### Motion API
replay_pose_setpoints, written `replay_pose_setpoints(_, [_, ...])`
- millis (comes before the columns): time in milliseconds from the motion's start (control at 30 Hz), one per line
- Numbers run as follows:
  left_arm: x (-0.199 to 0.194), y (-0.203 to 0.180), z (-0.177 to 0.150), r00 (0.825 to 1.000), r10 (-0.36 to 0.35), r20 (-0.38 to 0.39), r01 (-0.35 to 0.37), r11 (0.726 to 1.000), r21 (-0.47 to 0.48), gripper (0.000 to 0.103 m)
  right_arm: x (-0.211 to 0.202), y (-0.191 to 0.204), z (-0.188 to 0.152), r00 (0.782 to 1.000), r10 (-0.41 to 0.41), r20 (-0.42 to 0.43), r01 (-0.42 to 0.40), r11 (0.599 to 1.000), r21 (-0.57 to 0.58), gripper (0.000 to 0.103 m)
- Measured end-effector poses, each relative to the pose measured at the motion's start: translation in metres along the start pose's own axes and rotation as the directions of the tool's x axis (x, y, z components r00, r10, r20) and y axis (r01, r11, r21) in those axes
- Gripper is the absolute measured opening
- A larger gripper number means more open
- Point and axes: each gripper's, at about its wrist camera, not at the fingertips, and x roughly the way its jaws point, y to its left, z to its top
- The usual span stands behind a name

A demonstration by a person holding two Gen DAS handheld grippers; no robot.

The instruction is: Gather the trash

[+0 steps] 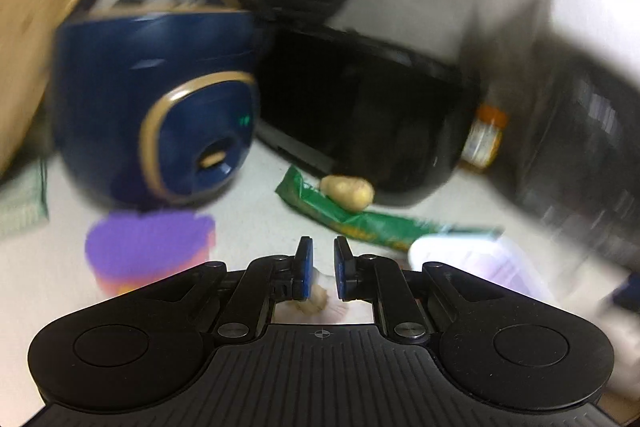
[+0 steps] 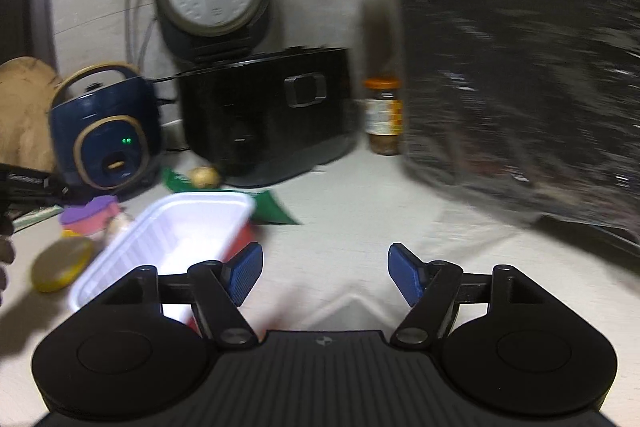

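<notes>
My left gripper (image 1: 320, 247) is nearly shut on a pale garlic bulb (image 1: 320, 297) held low between its blue pads. Ahead of it lie a green wrapper (image 1: 360, 221) and a small potato (image 1: 347, 190) on the white counter. A white plastic tray (image 1: 472, 255) sits just to the right; it also shows in the right wrist view (image 2: 176, 231). My right gripper (image 2: 325, 269) is open and empty over bare counter, to the right of the tray. The wrapper (image 2: 276, 209) and potato (image 2: 205, 177) lie beyond the tray.
A blue cooker (image 2: 106, 139), a black open-lidded cooker (image 2: 268, 115), a jar (image 2: 382, 115) and a large dark appliance (image 2: 520, 87) line the back. A purple-lidded cup (image 1: 148, 247) and a yellowish round item (image 2: 62, 263) lie left.
</notes>
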Motion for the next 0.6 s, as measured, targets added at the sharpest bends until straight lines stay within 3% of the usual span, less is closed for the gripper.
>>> replay_pose_setpoints(67, [0.016,-0.024,-0.008,0.996,0.079,-0.033,-0.072,0.984,0.16,0.017,-0.004,-0.015,-0.006,0.998,-0.063,0.012,0.063,0.998,-0.006,0.071])
replay_pose_setpoints(200, [0.02,-0.049,-0.028,0.991,0.13,-0.003,-0.123,0.942,0.312,0.02,-0.006,-0.048,-0.021,0.985,-0.173,0.021,0.173,0.985,-0.007,0.073])
replay_pose_setpoints(300, [0.015,-0.053,-0.038,0.998,0.063,-0.015,-0.055,0.946,0.32,0.018,-0.002,-0.073,-0.031,0.974,-0.226,0.003,0.226,0.974,0.017,0.073])
replay_pose_setpoints(400, [0.027,-0.044,-0.045,0.993,0.001,-0.121,0.032,0.962,0.27,0.02,-0.002,-0.097,-0.04,0.967,-0.253,-0.015,0.253,0.966,0.057,0.073])
replay_pose_setpoints(600, [0.001,-0.029,-0.037,0.998,-0.021,0.053,0.012,0.987,0.162,0.019,-0.01,-0.125,-0.051,0.971,-0.239,-0.011,0.238,0.965,0.11,0.073])
